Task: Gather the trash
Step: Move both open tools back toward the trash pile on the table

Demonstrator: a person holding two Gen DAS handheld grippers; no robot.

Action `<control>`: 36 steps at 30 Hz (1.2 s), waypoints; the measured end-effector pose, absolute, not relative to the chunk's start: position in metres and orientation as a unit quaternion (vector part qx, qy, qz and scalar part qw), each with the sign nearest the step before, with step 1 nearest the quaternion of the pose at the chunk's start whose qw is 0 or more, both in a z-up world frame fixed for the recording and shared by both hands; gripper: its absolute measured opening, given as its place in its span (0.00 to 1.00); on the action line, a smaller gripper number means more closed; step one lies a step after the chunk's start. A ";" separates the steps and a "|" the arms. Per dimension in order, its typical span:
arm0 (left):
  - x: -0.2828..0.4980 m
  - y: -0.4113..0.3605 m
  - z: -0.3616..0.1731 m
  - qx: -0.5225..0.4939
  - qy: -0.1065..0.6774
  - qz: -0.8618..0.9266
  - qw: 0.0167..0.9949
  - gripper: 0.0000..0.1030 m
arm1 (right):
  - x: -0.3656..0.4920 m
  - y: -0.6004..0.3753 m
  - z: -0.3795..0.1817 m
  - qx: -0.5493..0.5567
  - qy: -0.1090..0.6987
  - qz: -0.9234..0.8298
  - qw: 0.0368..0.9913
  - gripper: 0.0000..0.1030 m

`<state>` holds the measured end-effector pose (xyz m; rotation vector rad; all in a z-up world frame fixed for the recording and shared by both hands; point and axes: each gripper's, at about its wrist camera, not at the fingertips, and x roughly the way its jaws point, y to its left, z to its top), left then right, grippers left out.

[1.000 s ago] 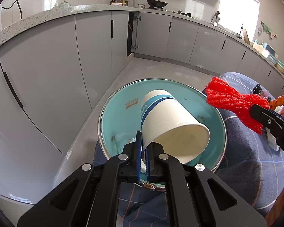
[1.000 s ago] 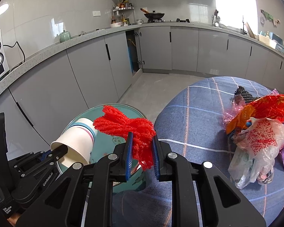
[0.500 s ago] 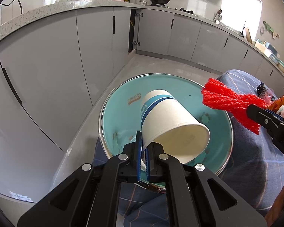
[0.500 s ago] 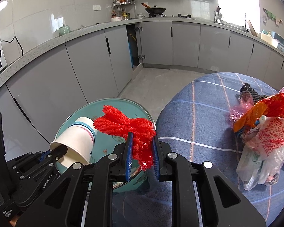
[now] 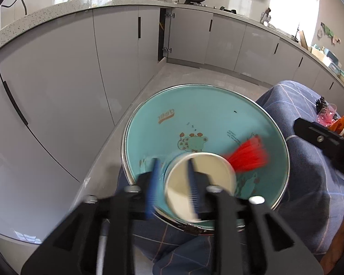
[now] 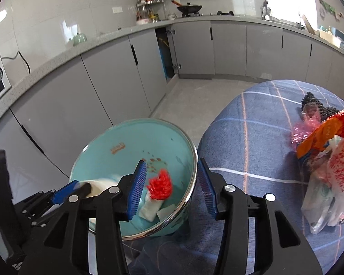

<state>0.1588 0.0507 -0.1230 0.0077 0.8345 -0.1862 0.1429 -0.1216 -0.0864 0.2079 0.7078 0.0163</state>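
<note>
A teal bin [image 5: 135, 123] stands beside the blue checked table. Above it my left gripper [image 5: 173, 183] has its jaws opening; the white paper cup [image 5: 201, 178], blurred, drops free of the pads into the bin. A red mesh net [image 5: 247, 153] falls beside it. In the right wrist view my right gripper [image 6: 172, 188] straddles the bin's rim [image 6: 193, 158], jaws opening, and the red net [image 6: 160, 184] has left the pads and hangs inside the bin. The cup [image 6: 101, 185] shows at the left gripper [image 6: 64, 192].
White paper scraps [image 6: 152, 208] lie in the bin. On the tablecloth [image 6: 252, 137] to the right sits a trash pile: orange wrapper [image 6: 328, 130], white plastic bag [image 6: 332, 183], pink film [image 6: 305, 126], black mesh [image 6: 314, 100]. Grey cabinets [image 5: 57, 80] curve behind.
Both grippers went from shut to open. The paper cup slipped from the left pads and the red net from the right pads; both are falling into the teal bin.
</note>
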 end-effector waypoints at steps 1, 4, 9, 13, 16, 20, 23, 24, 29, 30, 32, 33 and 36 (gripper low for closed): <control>0.158 0.050 -0.122 0.005 0.403 -0.090 0.911 0.35 | 0.141 -0.123 -0.084 0.105 0.341 0.008 0.934 0.45; 0.156 0.049 -0.119 0.010 0.397 -0.084 0.914 0.49 | 0.132 -0.128 -0.074 0.114 0.328 0.008 0.938 0.45; 0.146 0.044 -0.104 0.019 0.368 -0.066 0.927 0.75 | 0.108 -0.134 -0.057 0.112 0.295 0.009 0.949 0.58; 0.137 0.038 -0.091 0.022 0.349 -0.064 0.935 0.88 | 0.083 -0.139 -0.043 0.085 0.260 0.001 0.962 0.62; 0.132 0.034 -0.085 0.019 0.343 -0.065 0.937 0.93 | 0.068 -0.149 -0.037 0.085 0.244 -0.010 0.966 0.66; 0.124 0.027 -0.076 0.026 0.335 -0.071 0.939 0.93 | 0.057 -0.164 -0.033 0.092 0.240 -0.020 0.966 0.66; 0.117 0.021 -0.071 0.034 0.329 -0.069 0.941 0.94 | 0.049 -0.171 -0.033 0.092 0.240 -0.025 0.966 0.66; 0.115 0.019 -0.070 0.035 0.328 -0.068 0.942 0.94 | 0.047 -0.171 -0.034 0.092 0.240 -0.026 0.966 0.66; 0.104 0.013 -0.065 0.035 0.323 -0.072 0.943 0.94 | 0.034 -0.180 -0.033 0.094 0.238 -0.032 0.966 0.66; 0.102 0.011 -0.063 0.038 0.321 -0.073 0.944 0.94 | 0.031 -0.181 -0.033 0.096 0.236 -0.033 0.966 0.66; 0.096 0.006 -0.059 0.042 0.314 -0.074 0.946 0.94 | 0.025 -0.188 -0.033 0.100 0.235 -0.037 0.966 0.67; 0.095 0.003 -0.058 0.042 0.312 -0.075 0.946 0.95 | 0.024 -0.191 -0.033 0.102 0.235 -0.038 0.966 0.67; 0.088 -0.004 -0.052 0.039 0.307 -0.082 0.948 0.95 | 0.014 -0.201 -0.033 0.112 0.231 -0.047 0.965 0.70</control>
